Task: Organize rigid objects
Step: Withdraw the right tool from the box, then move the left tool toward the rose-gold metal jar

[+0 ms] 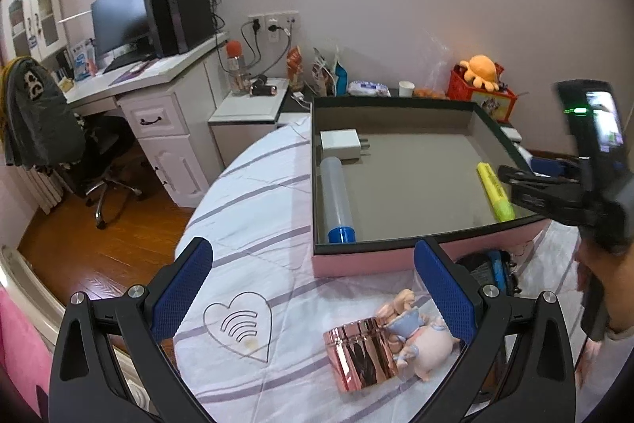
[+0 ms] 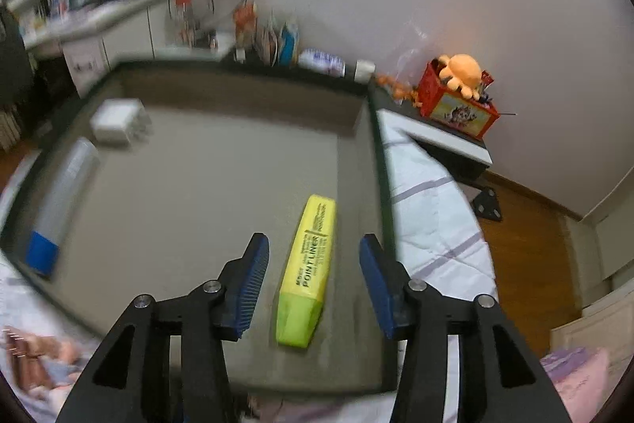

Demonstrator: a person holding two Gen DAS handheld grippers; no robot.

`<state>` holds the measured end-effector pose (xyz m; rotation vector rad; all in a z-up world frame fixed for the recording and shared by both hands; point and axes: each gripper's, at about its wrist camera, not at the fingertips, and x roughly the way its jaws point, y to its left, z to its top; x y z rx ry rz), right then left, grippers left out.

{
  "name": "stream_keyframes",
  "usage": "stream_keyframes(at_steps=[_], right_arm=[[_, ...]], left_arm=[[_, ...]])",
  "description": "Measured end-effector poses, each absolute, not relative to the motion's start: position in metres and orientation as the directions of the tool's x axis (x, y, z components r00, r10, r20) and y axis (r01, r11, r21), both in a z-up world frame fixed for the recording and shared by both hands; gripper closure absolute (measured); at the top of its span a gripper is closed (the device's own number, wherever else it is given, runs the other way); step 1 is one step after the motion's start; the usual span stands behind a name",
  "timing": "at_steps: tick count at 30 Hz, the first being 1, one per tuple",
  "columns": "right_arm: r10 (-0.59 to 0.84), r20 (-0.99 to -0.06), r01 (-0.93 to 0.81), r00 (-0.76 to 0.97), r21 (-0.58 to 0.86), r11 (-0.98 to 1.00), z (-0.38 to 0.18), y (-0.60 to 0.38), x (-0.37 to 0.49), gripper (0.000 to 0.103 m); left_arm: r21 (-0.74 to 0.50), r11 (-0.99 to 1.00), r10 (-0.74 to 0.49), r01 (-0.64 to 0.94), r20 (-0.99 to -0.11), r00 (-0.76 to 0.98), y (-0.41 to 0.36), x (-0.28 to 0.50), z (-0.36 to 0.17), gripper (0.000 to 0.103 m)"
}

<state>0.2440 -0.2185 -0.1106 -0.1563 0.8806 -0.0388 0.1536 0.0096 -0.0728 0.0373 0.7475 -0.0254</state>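
Note:
A yellow highlighter [image 2: 309, 268] lies flat on the grey floor of the pink box [image 1: 356, 260], near its right wall. My right gripper [image 2: 315, 256] hangs over it, open, pads clear of the pen on both sides. In the left wrist view the same highlighter [image 1: 495, 191] shows beside the right hand's device [image 1: 586, 177]. A white charger [image 1: 340, 144] and a clear tube with a blue cap [image 1: 337, 201] lie at the box's left side. My left gripper [image 1: 313, 272] is open above the bed, over a rose-gold tin [image 1: 358, 353] and a small pig figurine [image 1: 416, 335].
The box sits on a white striped bedsheet [image 1: 253, 224]. A dark object with a blue part [image 1: 491, 270] lies against the box's front right. Behind are a nightstand [image 1: 249, 106], snack bags, a red box with an orange plush [image 1: 481, 70], and a desk with a chair.

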Motion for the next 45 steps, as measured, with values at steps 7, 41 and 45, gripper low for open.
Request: stream_keyframes(at_steps=[7,41,45], right_arm=[[0.066,-0.698,-0.076,0.713,0.016,0.997,-0.058,-0.231,0.174,0.019],[0.175,-0.711,-0.157,0.681,0.093,0.983,-0.066,-0.224,0.079,0.019],[0.177,-0.738,-0.160,0.652,0.095,0.983,-0.080,-0.219,0.088,0.019]], left_arm=[[0.002,0.998,-0.043,0.058,-0.650,0.759,-0.003,0.127,-0.055,0.000],[0.080,0.996,0.037,0.027,-0.701,0.712,-0.015,0.075,-0.082,0.000],[0.114,0.993,0.072,0.023,-0.757,0.649,-0.012,0.087,-0.117,0.000]])
